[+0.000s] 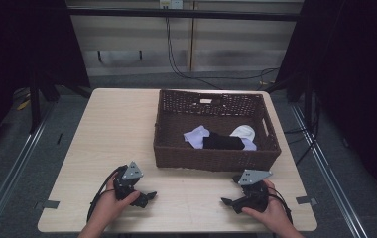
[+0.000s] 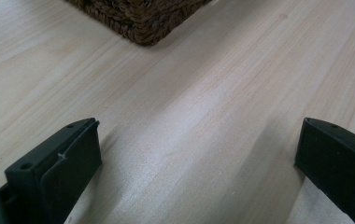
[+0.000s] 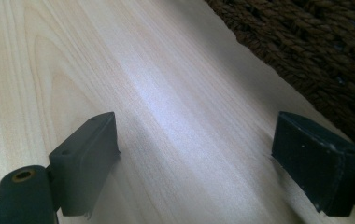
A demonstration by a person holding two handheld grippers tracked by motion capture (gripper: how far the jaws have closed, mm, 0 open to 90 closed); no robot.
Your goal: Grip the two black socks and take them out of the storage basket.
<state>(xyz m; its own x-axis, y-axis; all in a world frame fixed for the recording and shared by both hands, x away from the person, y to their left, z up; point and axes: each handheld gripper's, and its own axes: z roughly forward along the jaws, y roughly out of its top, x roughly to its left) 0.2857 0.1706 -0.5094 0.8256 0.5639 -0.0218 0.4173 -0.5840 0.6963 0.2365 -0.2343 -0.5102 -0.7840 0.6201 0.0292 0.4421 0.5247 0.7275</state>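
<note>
Both claws, left claw [image 1: 149, 195] and right claw [image 1: 224, 201], rest wide and empty on the worktop [image 1: 117, 129], staged at 6 o'clock of the basket [image 1: 215, 158] holding socks [image 1: 221, 141].

In my left gripper view the basket [image 2: 140, 18] is cut off by the top edge, leaving just one woven corner. My right gripper view crops it at the top right corner [image 3: 315, 51]. From above, the dark cloth [image 1: 223, 142] hides part of the pale cloths [image 1: 196, 135]; what they are I cannot tell.
</note>
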